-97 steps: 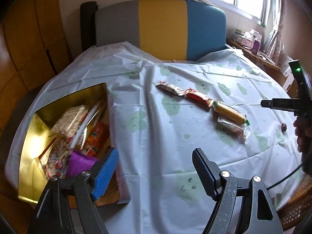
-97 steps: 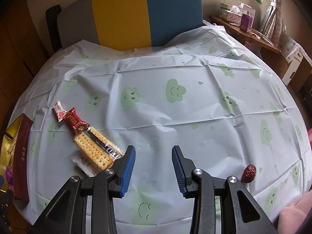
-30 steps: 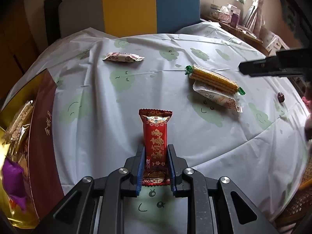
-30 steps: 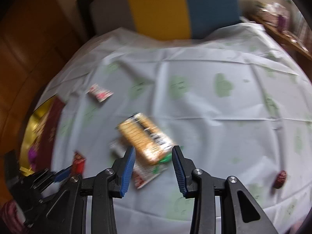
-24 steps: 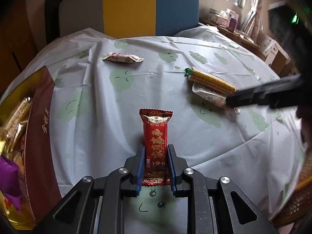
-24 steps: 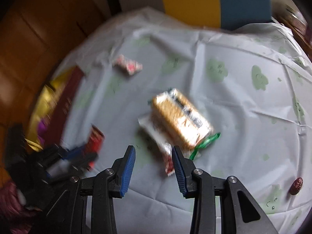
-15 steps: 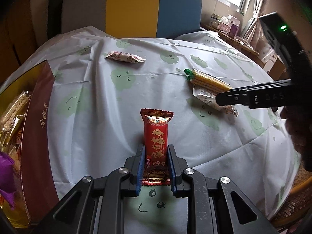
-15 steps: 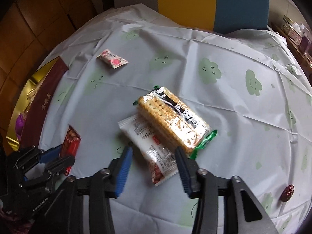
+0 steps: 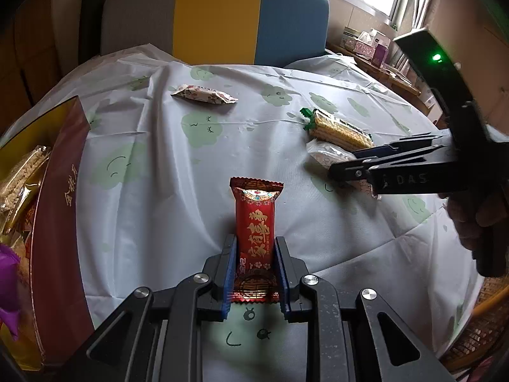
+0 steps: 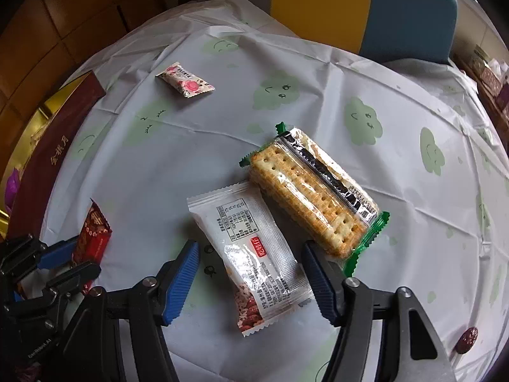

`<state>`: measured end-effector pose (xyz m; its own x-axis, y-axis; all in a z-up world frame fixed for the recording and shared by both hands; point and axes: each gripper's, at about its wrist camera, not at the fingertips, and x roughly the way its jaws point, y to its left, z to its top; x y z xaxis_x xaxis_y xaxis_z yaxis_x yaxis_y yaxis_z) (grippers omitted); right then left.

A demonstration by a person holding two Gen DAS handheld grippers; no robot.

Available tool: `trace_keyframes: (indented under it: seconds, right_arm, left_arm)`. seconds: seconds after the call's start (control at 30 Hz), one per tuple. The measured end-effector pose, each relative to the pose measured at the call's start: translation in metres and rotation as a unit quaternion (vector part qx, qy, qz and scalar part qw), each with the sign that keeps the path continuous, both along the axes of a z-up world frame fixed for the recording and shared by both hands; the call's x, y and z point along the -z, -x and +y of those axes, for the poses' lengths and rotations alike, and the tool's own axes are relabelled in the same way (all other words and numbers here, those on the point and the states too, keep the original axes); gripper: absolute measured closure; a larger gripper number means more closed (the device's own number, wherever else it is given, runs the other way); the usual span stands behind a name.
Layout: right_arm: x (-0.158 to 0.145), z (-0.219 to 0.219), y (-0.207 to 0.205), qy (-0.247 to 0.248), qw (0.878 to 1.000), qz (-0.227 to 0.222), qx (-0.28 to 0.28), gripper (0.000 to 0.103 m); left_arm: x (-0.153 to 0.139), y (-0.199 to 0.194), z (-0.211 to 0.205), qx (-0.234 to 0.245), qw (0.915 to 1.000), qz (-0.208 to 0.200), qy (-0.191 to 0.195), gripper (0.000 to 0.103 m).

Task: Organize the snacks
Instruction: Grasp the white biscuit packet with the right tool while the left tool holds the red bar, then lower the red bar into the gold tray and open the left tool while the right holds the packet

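My left gripper [image 9: 256, 273] is shut on a red snack packet [image 9: 256, 222], which stands upright between its pads just above the tablecloth. The right gripper [image 10: 251, 270] points down over a white snack packet [image 10: 251, 248] lying flat on the cloth. Its jaws are closing with the packet between them, and the blue pads [image 10: 183, 273] stand clear of the packet's sides. A cracker pack [image 10: 311, 197] with green ends lies against the white packet's far right side. From the left wrist view, the right gripper [image 9: 340, 165] reaches in from the right over the white packet [image 9: 327, 156].
A gold box with a maroon wall [image 9: 54, 207] holds several snacks at the table's left edge. A pink candy [image 10: 184, 79] lies alone farther back. A red date [image 10: 466, 339] sits near the right front edge. A grey, yellow and blue chair [image 9: 219, 19] stands behind the table.
The right gripper has dropped down over the white packet, and its jaws stand wider than half a second ago. The left gripper has kept its hold on the red packet and barely moved.
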<state>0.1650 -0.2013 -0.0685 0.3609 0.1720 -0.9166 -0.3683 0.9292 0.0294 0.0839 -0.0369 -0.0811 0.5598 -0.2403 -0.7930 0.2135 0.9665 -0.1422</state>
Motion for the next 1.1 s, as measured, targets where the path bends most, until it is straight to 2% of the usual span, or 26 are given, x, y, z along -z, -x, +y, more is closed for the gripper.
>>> trace_keyframes:
  seconds: [0.07, 0.2, 0.27, 0.37, 0.43, 0.6, 0.7, 0.9, 1.1]
  right_arm:
    - [-0.004, 0.006, 0.006, 0.006, 1.0, -0.005, -0.018, 0.068]
    - [-0.002, 0.027, 0.027, 0.022, 0.998, 0.001, -0.059, 0.069]
    - [0.0, 0.029, 0.026, 0.02, 0.999, 0.007, -0.048, 0.068]
    - [0.002, 0.021, 0.023, -0.009, 0.999, 0.02, -0.035, 0.067]
    - [0.002, 0.022, 0.026, -0.007, 0.999, 0.013, -0.041, 0.067]
    - [0.004, 0.023, 0.027, 0.008, 0.999, -0.001, -0.053, 0.067]
    - [0.004, 0.025, 0.031, 0.019, 0.998, -0.013, -0.062, 0.067]
    - [0.005, 0.028, 0.032, 0.031, 0.997, -0.024, -0.065, 0.066]
    - [0.003, 0.029, 0.036, 0.035, 0.997, -0.028, -0.066, 0.066]
  left_arm:
    - [0.0, 0.0, 0.0, 0.0, 1.0, 0.0, -0.002, 0.079]
    - [-0.002, 0.002, 0.0, -0.003, 1.0, 0.003, -0.005, 0.081]
    - [-0.003, 0.003, 0.0, -0.006, 0.9999, 0.006, -0.006, 0.082]
    - [-0.006, 0.005, 0.001, -0.011, 0.9998, 0.014, -0.002, 0.082]
    - [-0.007, 0.008, 0.003, -0.016, 0.9997, 0.019, -0.001, 0.082]
    - [-0.029, 0.021, 0.013, -0.018, 0.9998, 0.006, 0.009, 0.082]
    - [-0.049, 0.027, 0.034, -0.036, 0.999, -0.007, 0.024, 0.082]
    - [-0.08, 0.029, 0.103, -0.121, 0.9916, -0.025, 0.038, 0.082]
    - [-0.076, 0.031, 0.188, -0.237, 0.9709, -0.013, 0.031, 0.081]
